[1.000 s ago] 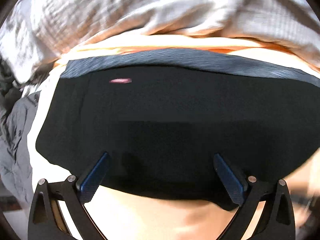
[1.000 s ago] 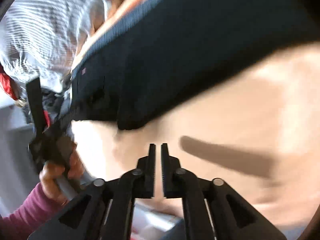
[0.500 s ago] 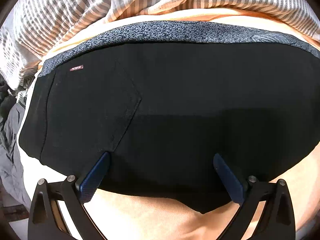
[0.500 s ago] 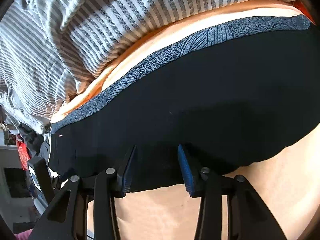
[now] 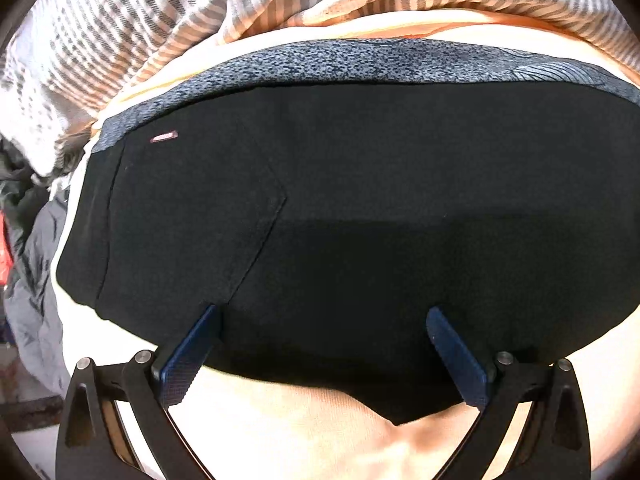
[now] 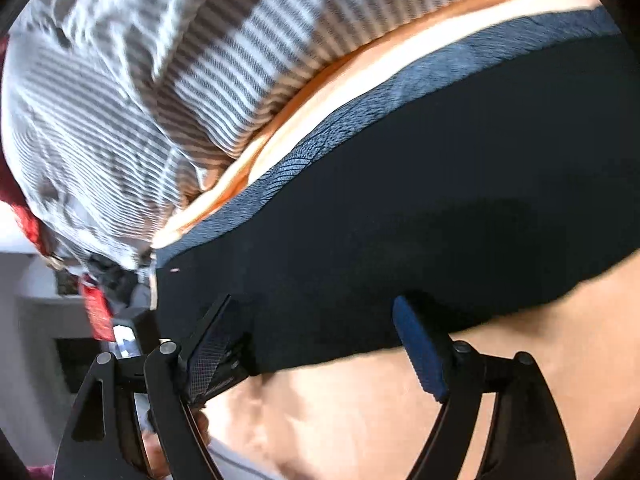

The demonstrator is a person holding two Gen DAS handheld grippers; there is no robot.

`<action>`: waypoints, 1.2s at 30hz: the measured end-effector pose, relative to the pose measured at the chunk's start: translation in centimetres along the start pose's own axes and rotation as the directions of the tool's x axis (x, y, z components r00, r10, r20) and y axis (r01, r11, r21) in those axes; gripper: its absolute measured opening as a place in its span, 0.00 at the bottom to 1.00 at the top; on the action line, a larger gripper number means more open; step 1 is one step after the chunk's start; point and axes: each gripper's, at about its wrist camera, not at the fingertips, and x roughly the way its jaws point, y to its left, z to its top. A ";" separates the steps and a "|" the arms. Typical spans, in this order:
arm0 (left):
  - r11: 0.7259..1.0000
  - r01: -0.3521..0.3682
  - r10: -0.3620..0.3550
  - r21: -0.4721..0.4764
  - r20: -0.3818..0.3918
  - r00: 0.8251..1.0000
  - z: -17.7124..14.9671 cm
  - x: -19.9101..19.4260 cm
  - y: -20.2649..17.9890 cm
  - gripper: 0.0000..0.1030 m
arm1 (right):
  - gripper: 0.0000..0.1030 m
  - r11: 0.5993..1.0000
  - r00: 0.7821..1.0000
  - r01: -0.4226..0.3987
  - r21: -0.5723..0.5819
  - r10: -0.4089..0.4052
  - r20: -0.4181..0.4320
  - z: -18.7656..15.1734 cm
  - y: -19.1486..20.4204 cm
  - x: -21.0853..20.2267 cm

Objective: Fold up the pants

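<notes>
The black pants (image 5: 360,208) lie flat on a peach sheet (image 5: 280,432), with a grey patterned band (image 5: 360,60) along their far edge and a small pink label (image 5: 163,136) at the far left. A back pocket seam shows left of centre. My left gripper (image 5: 322,320) is open, its blue pads over the pants' near edge. In the right wrist view the pants (image 6: 440,200) run diagonally. My right gripper (image 6: 316,324) is open wide, its fingers over the near hem, holding nothing.
A grey-and-white striped blanket (image 5: 200,12) is bunched behind the pants, and it also shows in the right wrist view (image 6: 160,80). Grey and dark clothes (image 5: 28,264) hang off the left side of the bed. A red item (image 6: 96,312) sits at the left.
My right gripper went from shut to wide open and swung toward the pants' near hem. My left gripper stayed open and shifted only slightly over the pants.
</notes>
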 end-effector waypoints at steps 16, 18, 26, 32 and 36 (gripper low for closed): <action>0.980 0.148 -0.160 0.136 0.080 0.984 1.6 -9.7 -13.6 1.00 | 0.44 0.949 0.937 0.205 0.240 -0.261 0.232 6.3 -15.4 -15.5; 0.975 0.159 -0.171 0.153 0.070 0.983 1.8 -9.6 -15.3 1.00 | 0.44 0.938 0.923 0.236 0.254 -0.298 0.243 7.6 -17.1 -16.2; 0.974 0.173 -0.184 0.143 0.067 0.981 3.2 -10.7 -19.1 1.00 | 0.57 0.937 0.936 -0.012 0.349 -0.112 0.333 5.5 -21.2 -18.9; 0.971 0.204 -0.213 0.122 0.066 0.975 5.3 -11.3 -21.8 1.00 | 0.58 0.911 0.936 -0.143 0.387 -0.003 0.353 3.3 -22.6 -16.3; 0.971 0.200 -0.210 0.134 0.065 0.976 5.4 -11.5 -23.1 1.00 | 0.58 0.889 0.934 -0.182 0.420 0.023 0.356 3.3 -23.8 -14.8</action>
